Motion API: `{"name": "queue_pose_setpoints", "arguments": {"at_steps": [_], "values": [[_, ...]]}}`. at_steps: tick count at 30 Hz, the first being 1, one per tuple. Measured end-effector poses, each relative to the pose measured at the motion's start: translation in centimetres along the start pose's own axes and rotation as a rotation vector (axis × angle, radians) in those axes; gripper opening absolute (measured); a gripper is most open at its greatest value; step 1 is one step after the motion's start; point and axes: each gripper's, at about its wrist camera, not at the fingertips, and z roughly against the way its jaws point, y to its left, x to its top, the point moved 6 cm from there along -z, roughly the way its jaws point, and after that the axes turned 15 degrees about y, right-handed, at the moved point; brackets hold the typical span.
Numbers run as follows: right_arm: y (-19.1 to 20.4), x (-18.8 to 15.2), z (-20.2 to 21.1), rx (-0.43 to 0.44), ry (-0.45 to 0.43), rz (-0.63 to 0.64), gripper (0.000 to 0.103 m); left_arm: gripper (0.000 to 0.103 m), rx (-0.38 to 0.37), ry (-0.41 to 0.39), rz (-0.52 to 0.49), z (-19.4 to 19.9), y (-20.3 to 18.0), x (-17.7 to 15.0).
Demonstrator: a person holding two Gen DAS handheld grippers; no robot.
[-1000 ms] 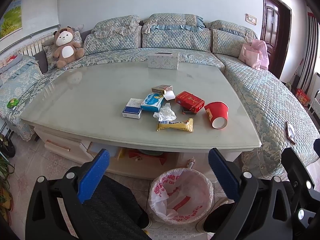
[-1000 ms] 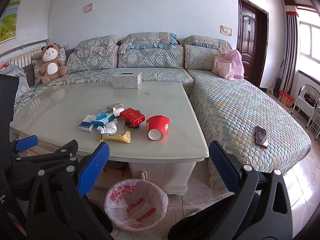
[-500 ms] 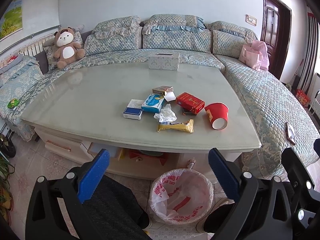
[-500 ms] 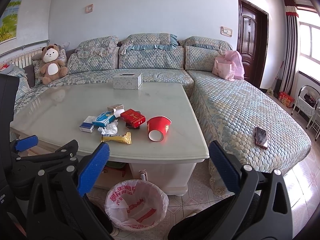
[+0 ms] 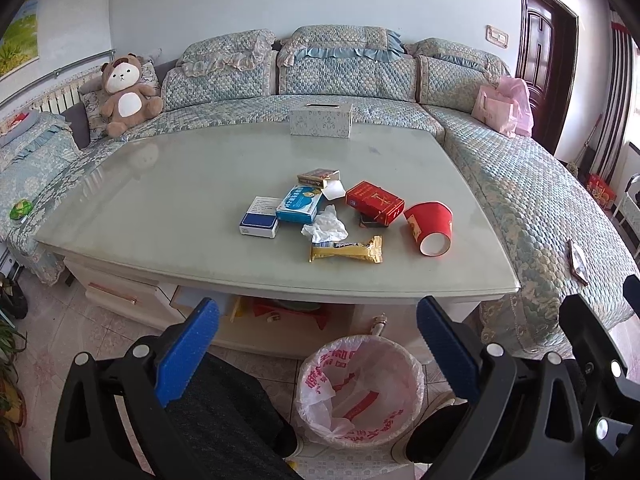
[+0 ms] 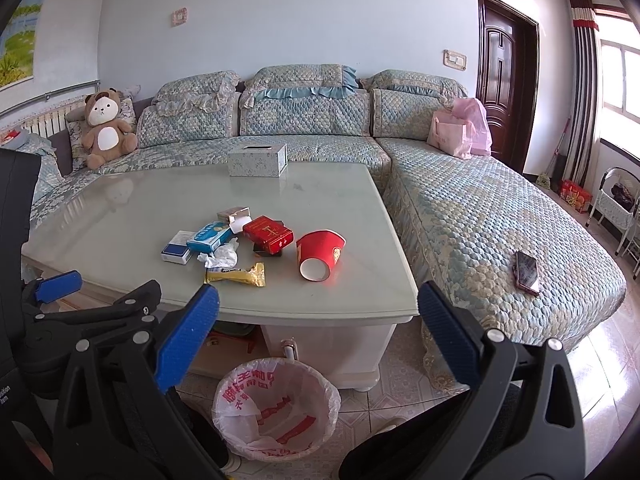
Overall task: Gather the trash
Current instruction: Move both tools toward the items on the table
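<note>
The left gripper (image 5: 318,344) hangs with its blue pads (image 5: 188,350) spread wide and nothing between them, low in front of the table (image 5: 180,184); the right gripper (image 6: 318,340) is likewise agape and empty, beside it; the trash lies clustered near the table's front edge: a red cup (image 5: 430,227) on its side at the right end, a red box (image 5: 374,202) just left of the cup, a gold wrapper (image 5: 346,250) nearest the edge, a crumpled tissue (image 5: 326,226) touching the wrapper, two blue boxes (image 5: 298,204) left of the tissue, a small carton (image 5: 318,177) behind them; a bin (image 5: 358,390) lined with a pink bag stands on the floor below the table's front edge; a tissue box (image 5: 321,120) sits at the table's far edge
</note>
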Motion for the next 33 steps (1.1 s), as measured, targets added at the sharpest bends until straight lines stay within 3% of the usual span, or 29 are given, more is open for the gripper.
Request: {"name": "queue_pose_setpoints", "arguments": {"at_steps": [4, 11, 22, 27, 33], "values": [[-0.1, 0.3, -0.9, 0.022, 0.023, 0.009, 0.097, 0.097, -0.036, 0.015, -0.046, -0.7, -0.3, 0.5], [-1.6, 2.8, -3.8, 0.017, 0.062, 0.018, 0.097, 0.097, -0.108, 0.123, -0.134, -2.5, 0.5, 3.3], [-2.8, 9.7, -7.7, -0.008, 0.135, 0.123, 0.097, 0.097, -0.026, 0.263, -0.258, -5.3, 3.8, 11.3], [-2.8, 11.6, -10.5, 0.044, 0.236, 0.143, 0.097, 0.097, -0.029, 0.347, -0.274, -7.7, 4.2, 13.2], [-2.8, 12.8, -12.3, 0.01, 0.269, 0.169, 0.097, 0.097, -0.023, 0.392, -0.291, -9.7, 4.2, 14.9]]}}
